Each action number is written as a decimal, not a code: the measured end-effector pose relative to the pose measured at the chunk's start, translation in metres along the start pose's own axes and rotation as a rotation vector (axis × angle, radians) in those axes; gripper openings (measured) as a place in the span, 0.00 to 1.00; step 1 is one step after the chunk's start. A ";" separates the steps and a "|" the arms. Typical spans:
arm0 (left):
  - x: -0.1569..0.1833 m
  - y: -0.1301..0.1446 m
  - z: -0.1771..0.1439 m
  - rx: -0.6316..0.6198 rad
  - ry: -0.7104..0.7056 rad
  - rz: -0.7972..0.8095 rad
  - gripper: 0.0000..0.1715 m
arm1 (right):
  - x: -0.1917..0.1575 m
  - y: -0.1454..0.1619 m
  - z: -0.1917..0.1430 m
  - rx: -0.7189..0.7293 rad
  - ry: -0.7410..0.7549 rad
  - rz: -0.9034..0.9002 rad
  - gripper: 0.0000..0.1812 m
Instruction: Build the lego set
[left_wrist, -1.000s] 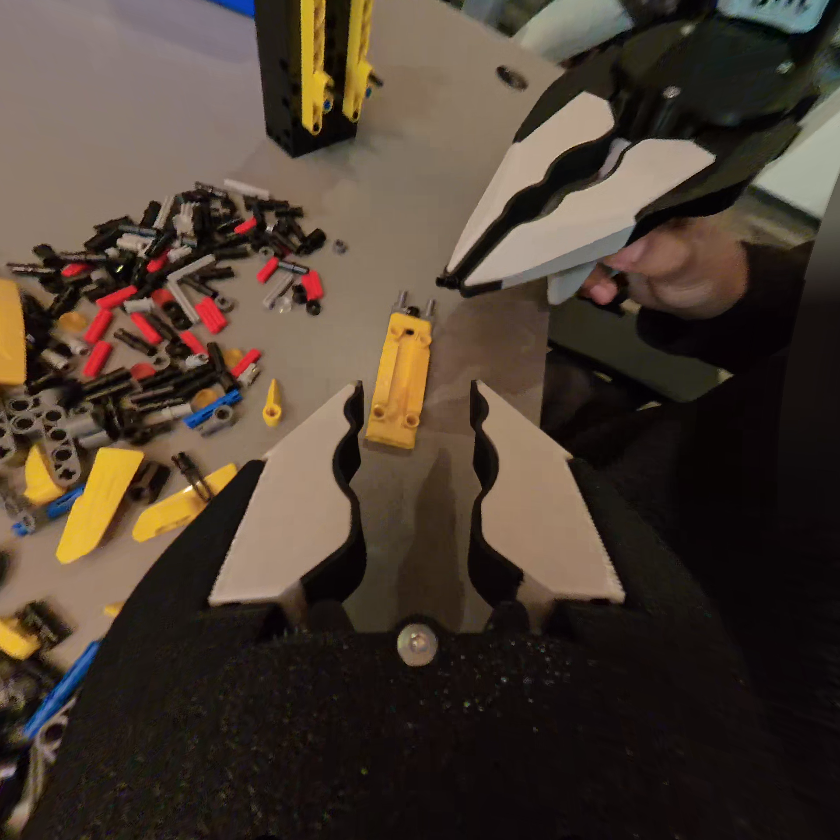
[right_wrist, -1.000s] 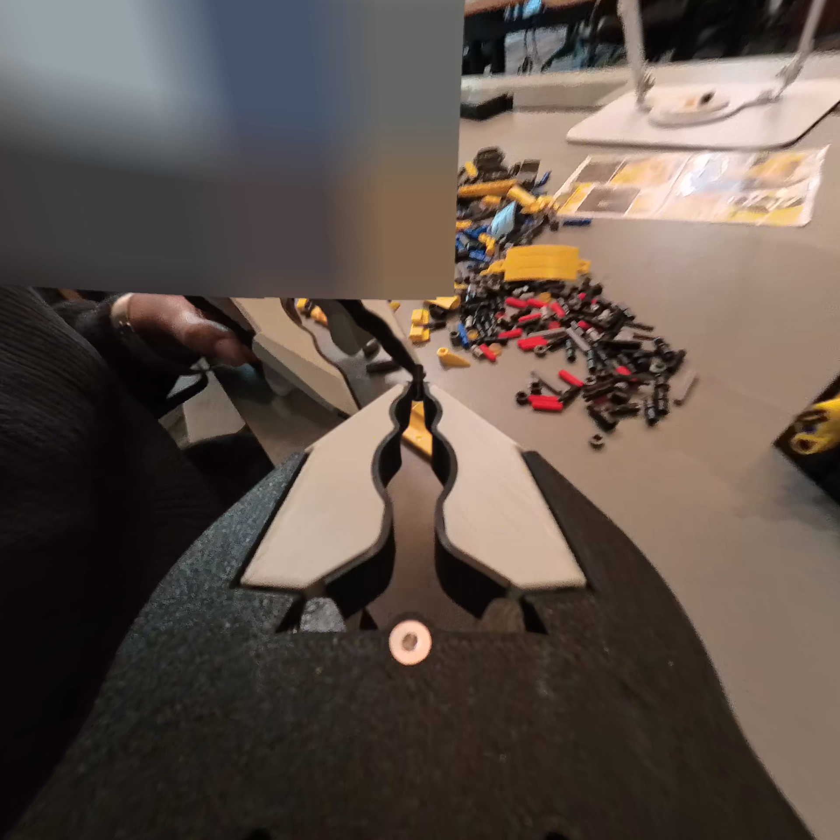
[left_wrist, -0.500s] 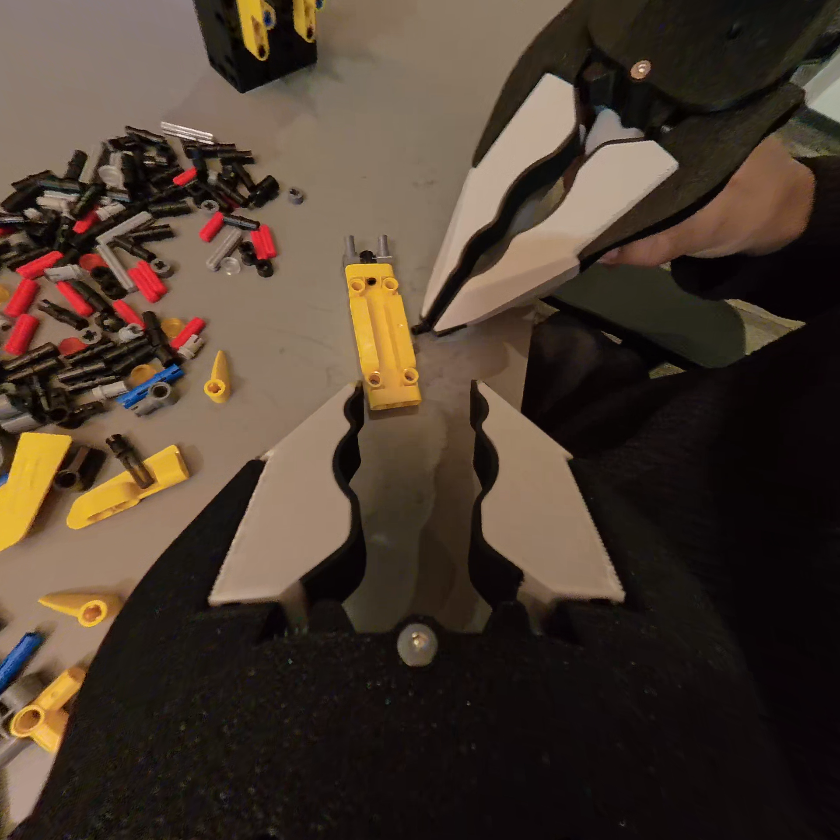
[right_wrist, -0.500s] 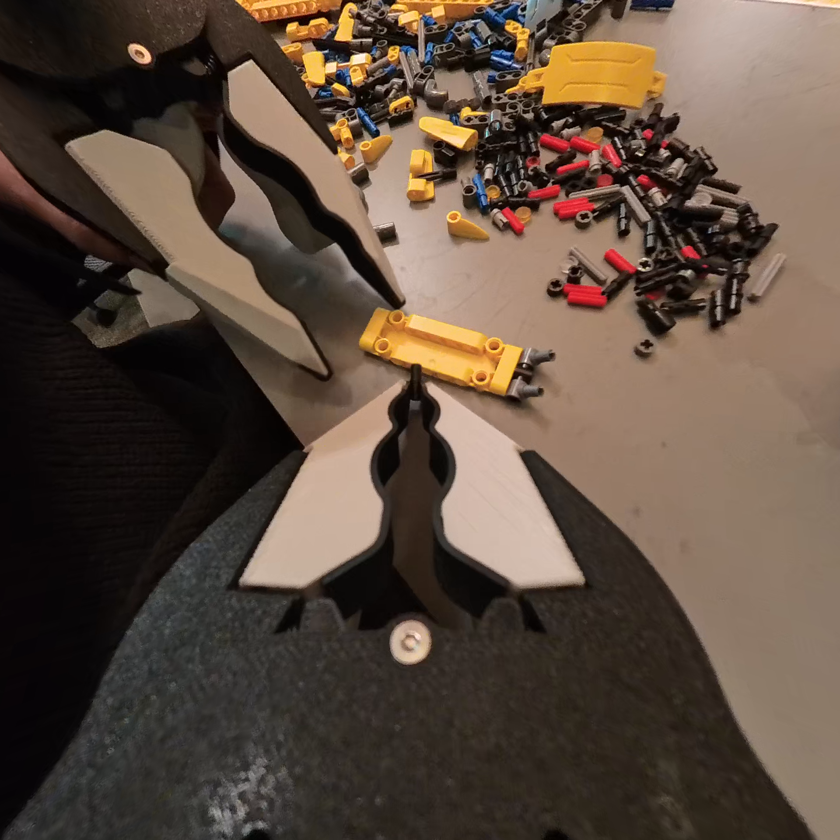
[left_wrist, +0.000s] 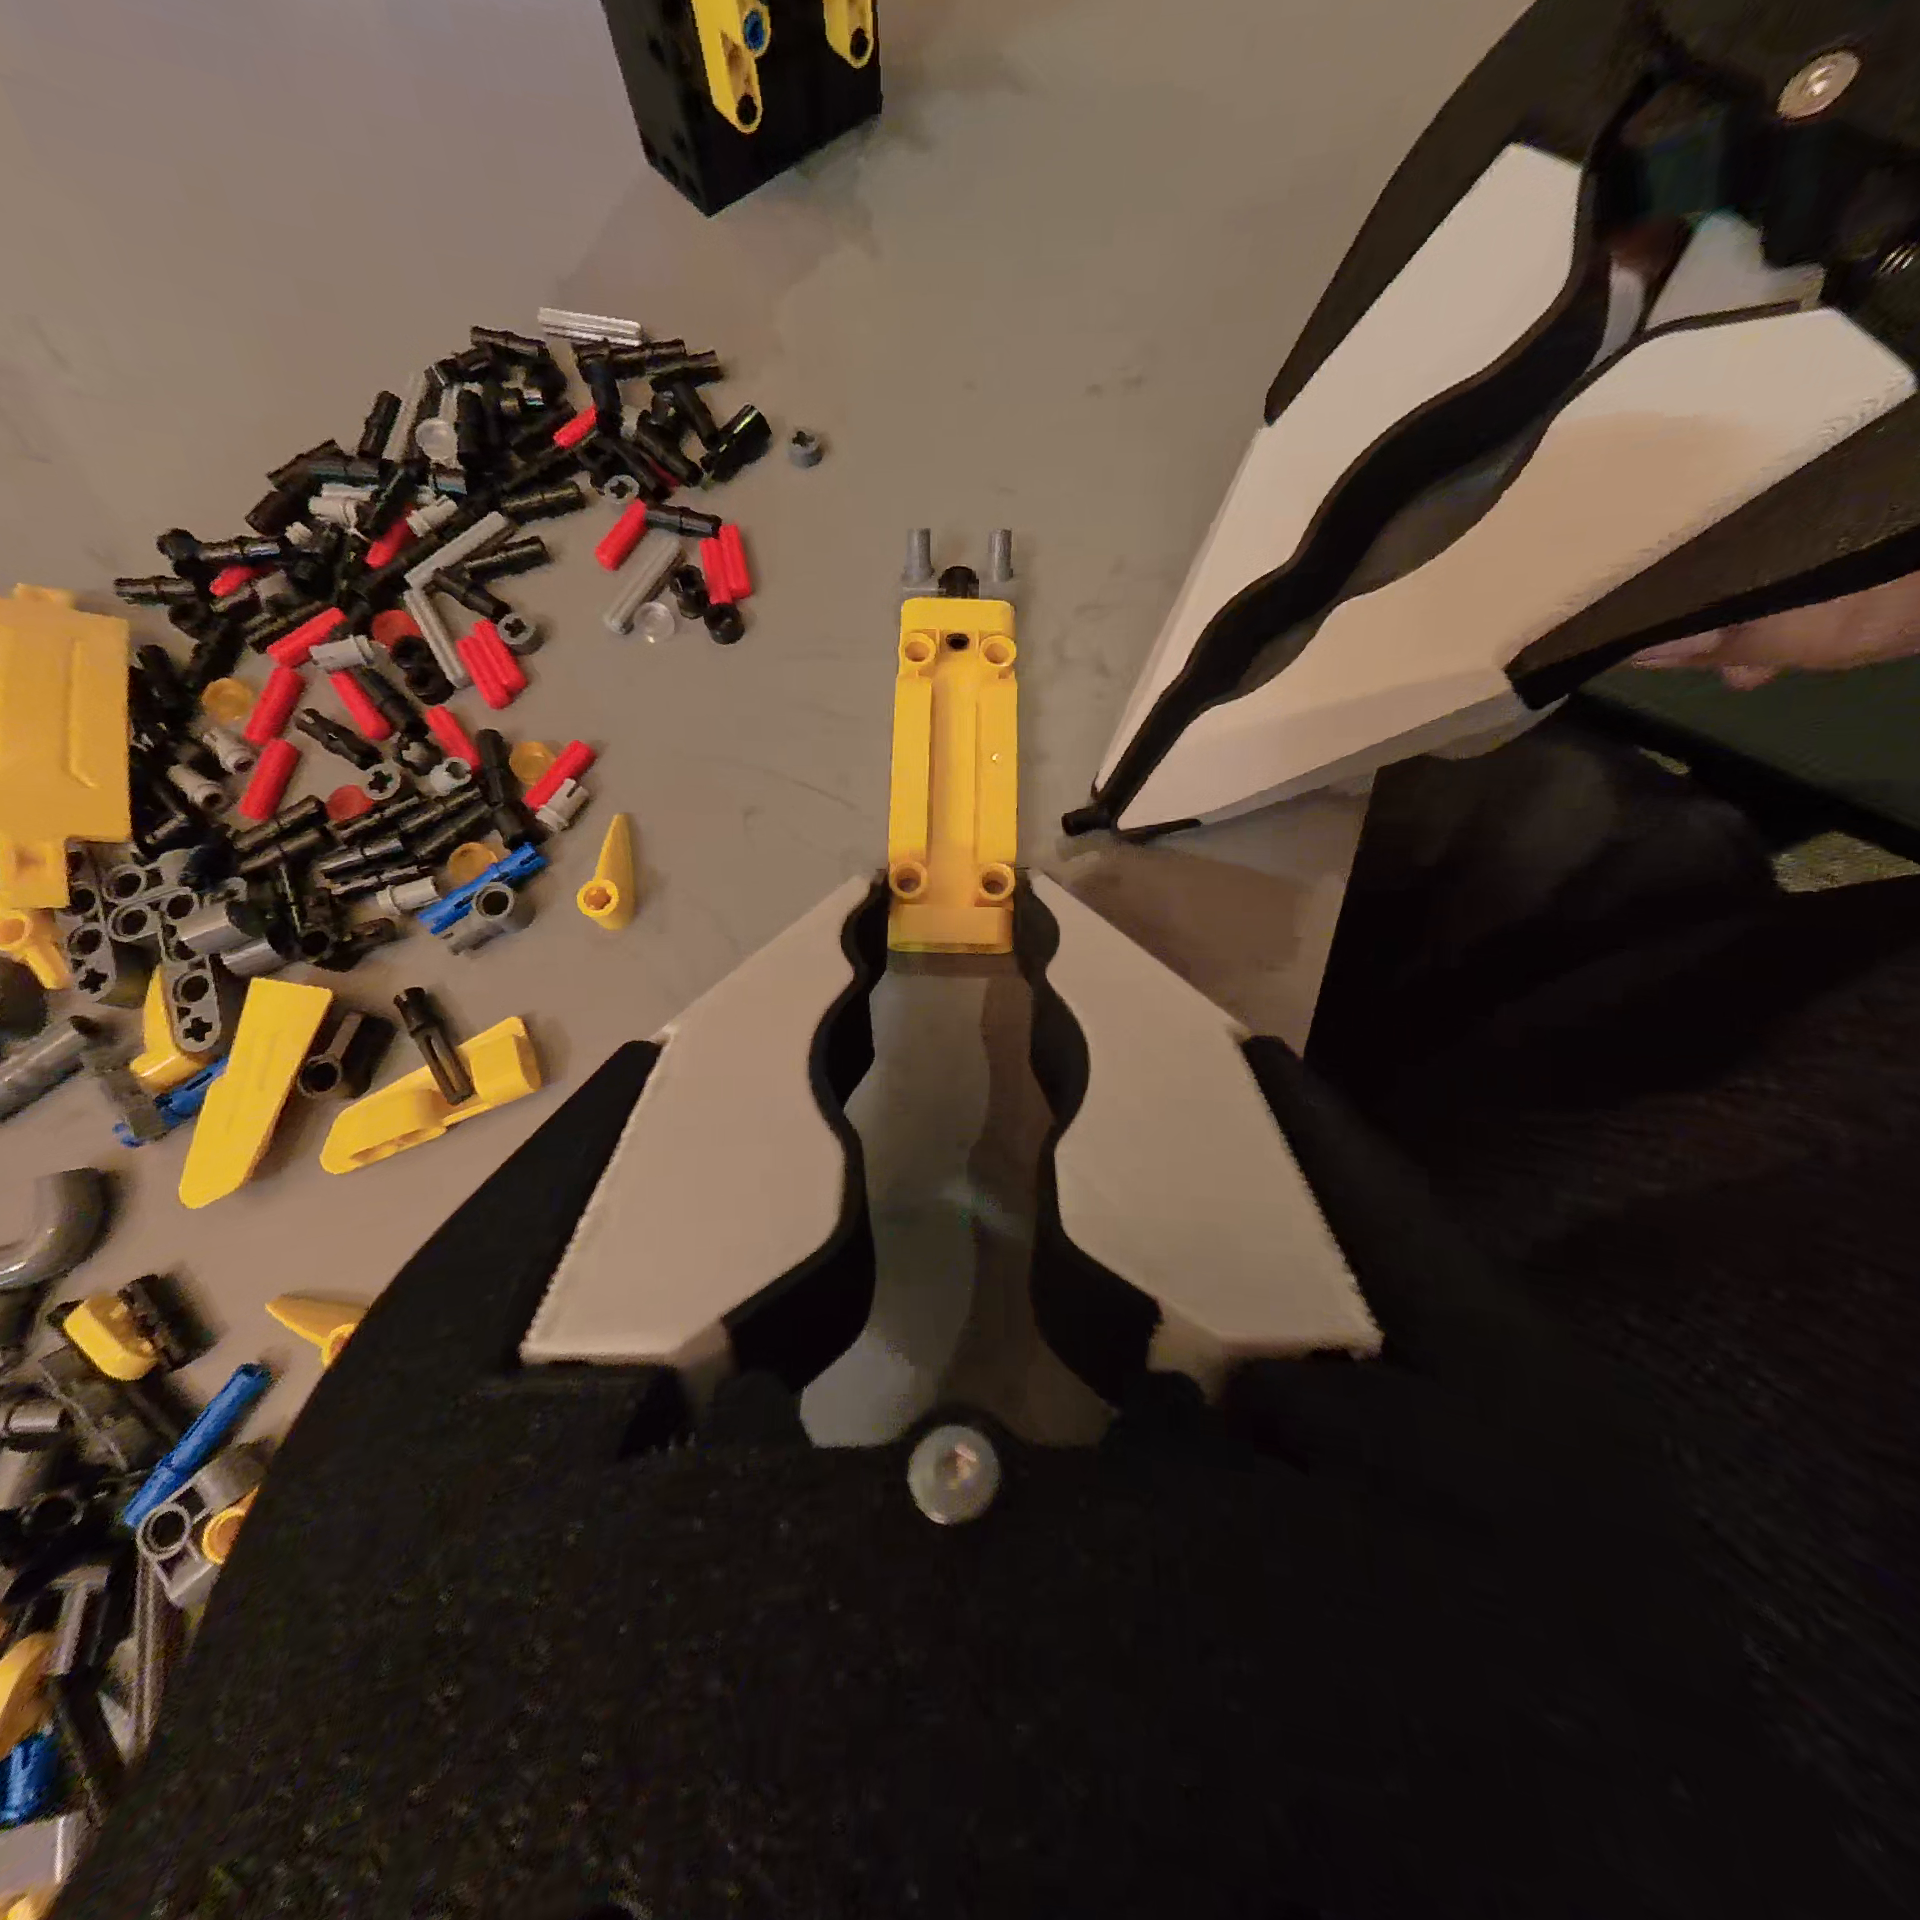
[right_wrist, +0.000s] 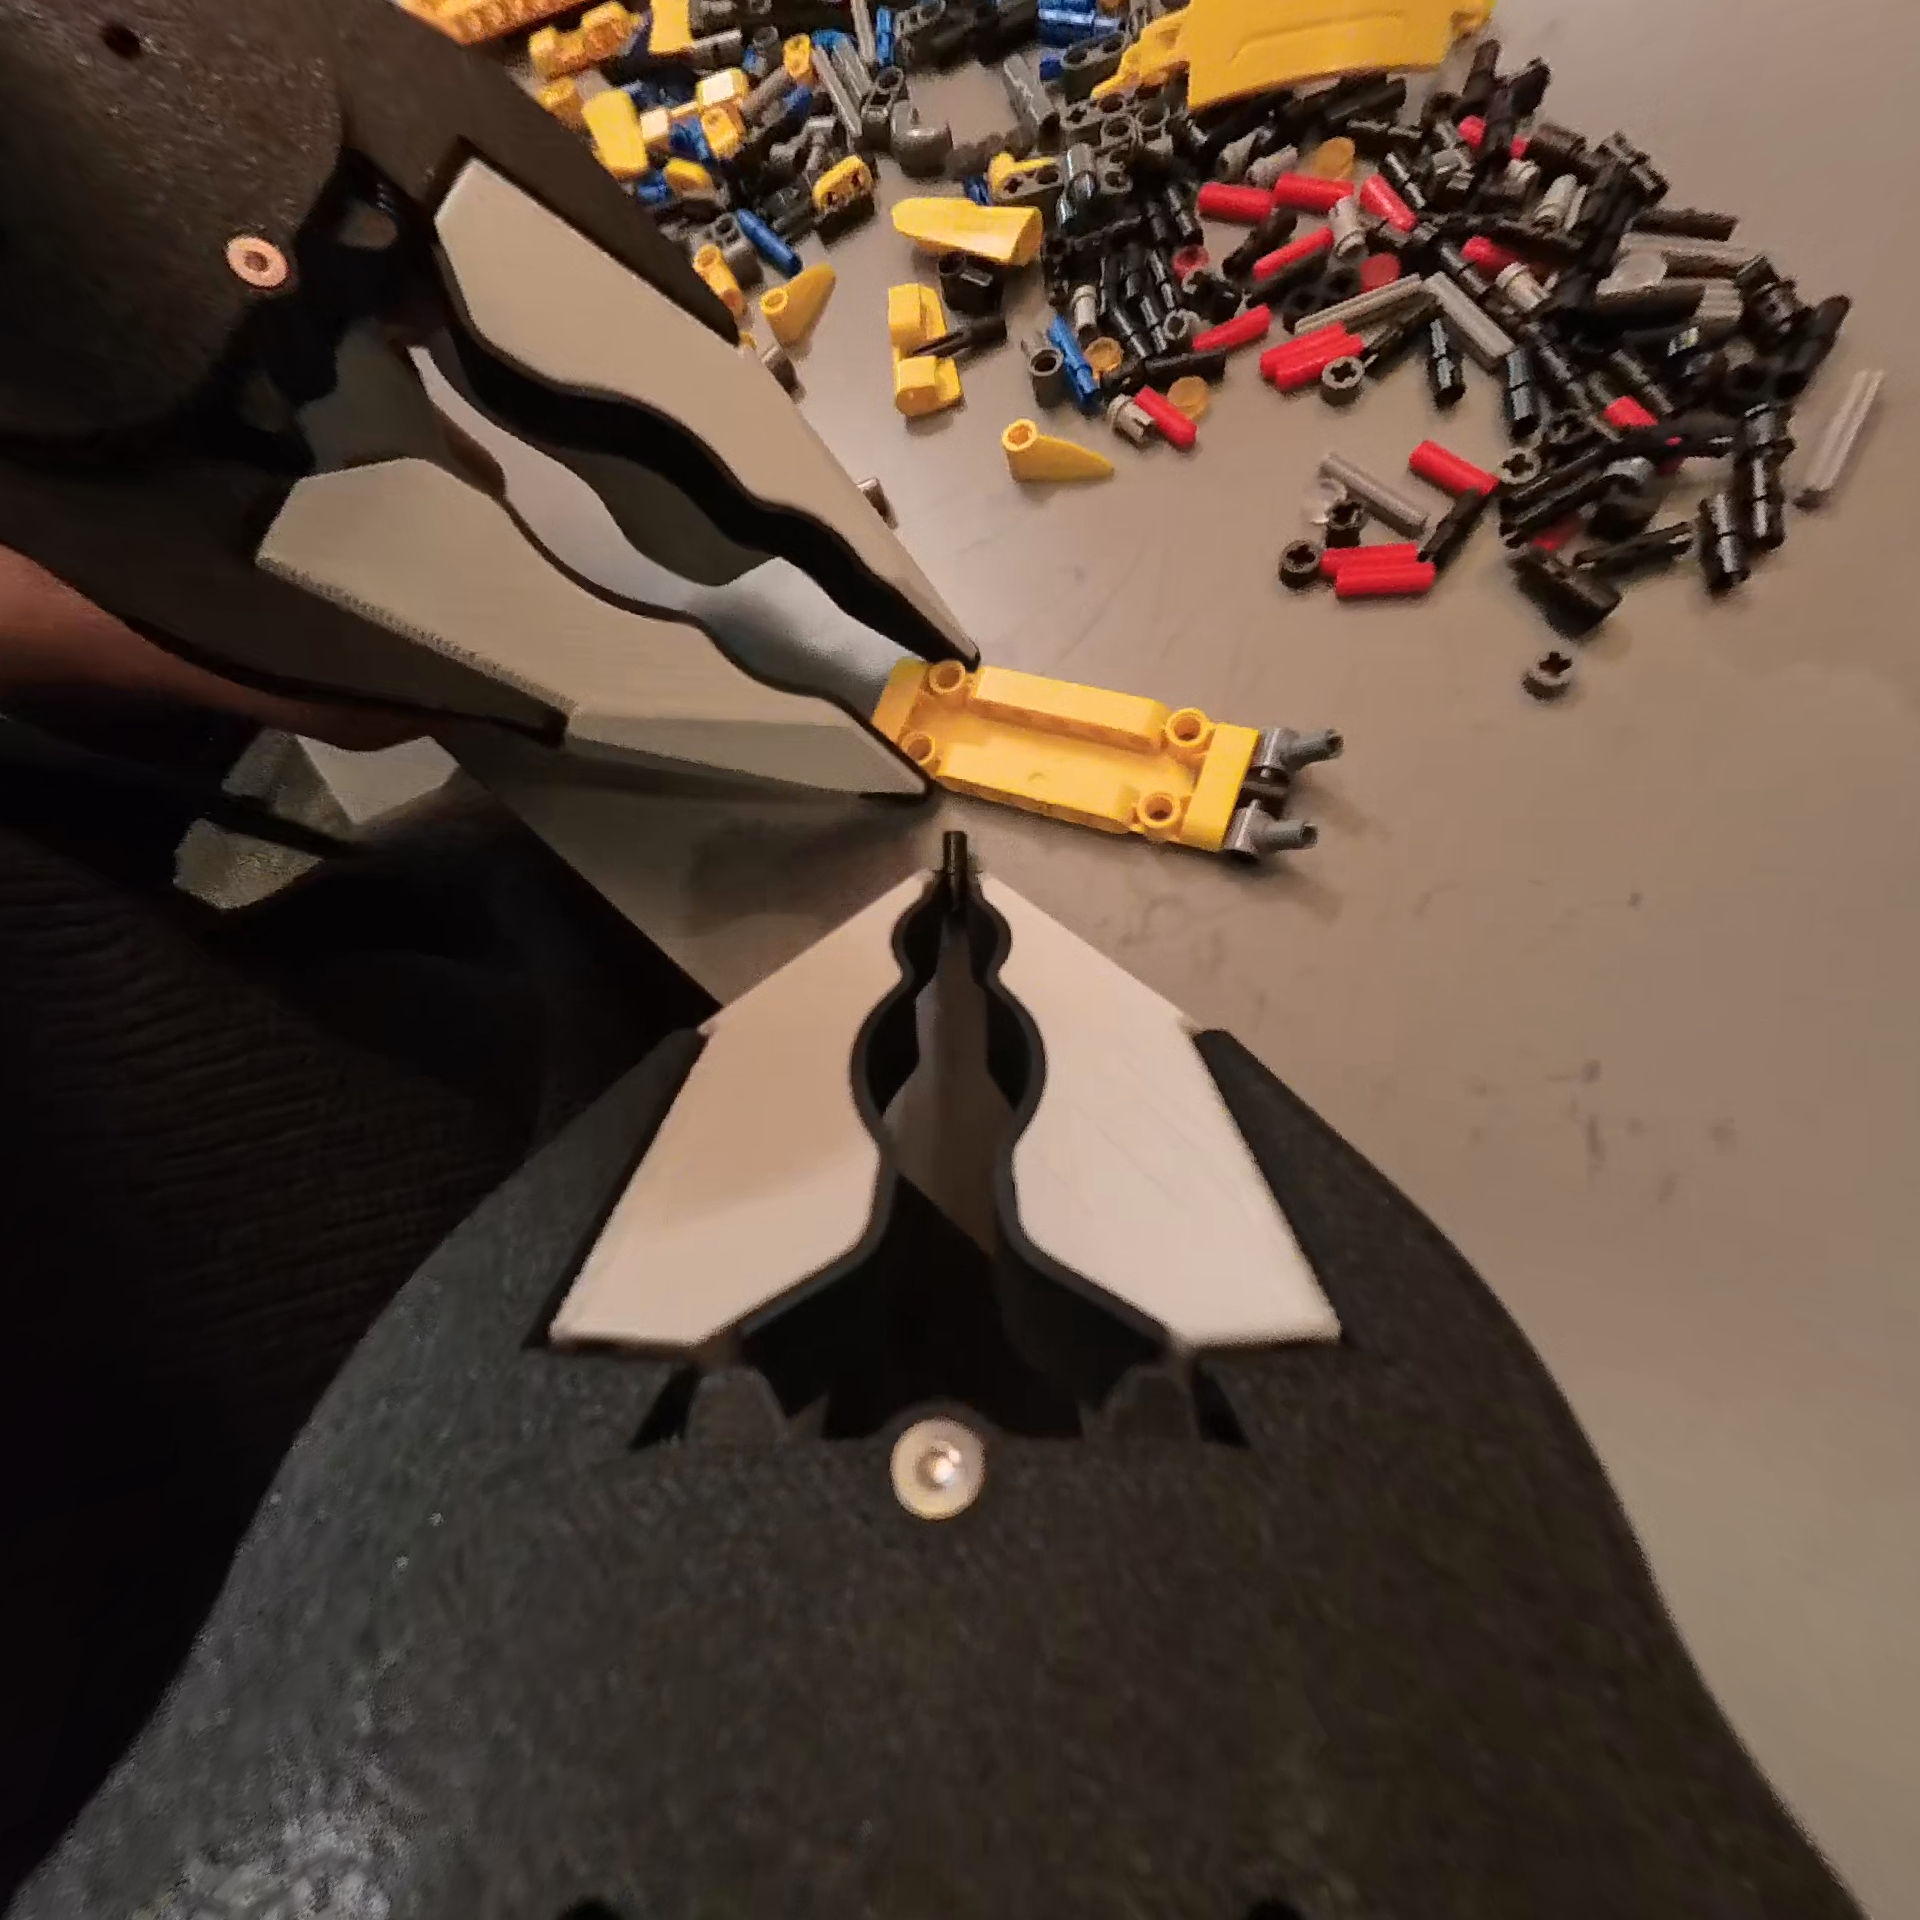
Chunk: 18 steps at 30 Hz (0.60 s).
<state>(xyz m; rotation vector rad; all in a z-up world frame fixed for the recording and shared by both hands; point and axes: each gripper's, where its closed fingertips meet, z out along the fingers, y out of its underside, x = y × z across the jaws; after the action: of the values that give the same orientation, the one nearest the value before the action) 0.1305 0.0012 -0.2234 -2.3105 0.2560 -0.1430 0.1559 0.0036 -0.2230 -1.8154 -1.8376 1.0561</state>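
Note:
A long yellow panel (left_wrist: 951, 758) with grey pins (left_wrist: 956, 561) at its far end lies flat on the grey table. My left gripper (left_wrist: 953, 899) is shut on the panel's near end, one fingertip on each long side. This also shows in the right wrist view, with the left gripper (right_wrist: 943, 727) on the panel (right_wrist: 1070, 748). My right gripper (right_wrist: 954, 883) is shut on a small black pin (right_wrist: 953, 854) that sticks out of its tips. It hovers just beside the panel's near end. In the left wrist view the right gripper (left_wrist: 1101, 821) is to the panel's right.
A pile of black, red, grey and yellow building parts (left_wrist: 395, 665) lies left of the panel and also shows in the right wrist view (right_wrist: 1455, 260). A black and yellow block assembly (left_wrist: 748, 94) stands at the back. A yellow cone piece (left_wrist: 608, 873) lies nearby. The table edge (left_wrist: 1340, 914) runs close on the right. Only a small space, under 4 cm, lies between the two pairs of fingers.
My left gripper has moved forward and closed its fingers on the panel's near end. My right gripper, still holding the pin, has come down close beside the panel.

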 end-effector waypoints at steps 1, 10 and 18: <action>0.000 0.000 0.000 0.000 -0.006 0.001 0.14 | 0.000 0.000 0.000 -0.010 0.011 0.000 0.02; 0.003 0.000 0.000 0.000 -0.050 -0.028 0.15 | 0.000 0.000 0.001 -0.067 0.050 0.008 0.02; 0.015 0.001 -0.003 0.017 0.016 -0.078 0.18 | 0.000 0.000 0.001 -0.110 0.067 0.005 0.02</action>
<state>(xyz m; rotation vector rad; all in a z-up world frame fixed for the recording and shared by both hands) 0.1442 -0.0051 -0.2214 -2.3044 0.1715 -0.2020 0.1550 0.0028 -0.2236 -1.8941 -1.8855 0.9004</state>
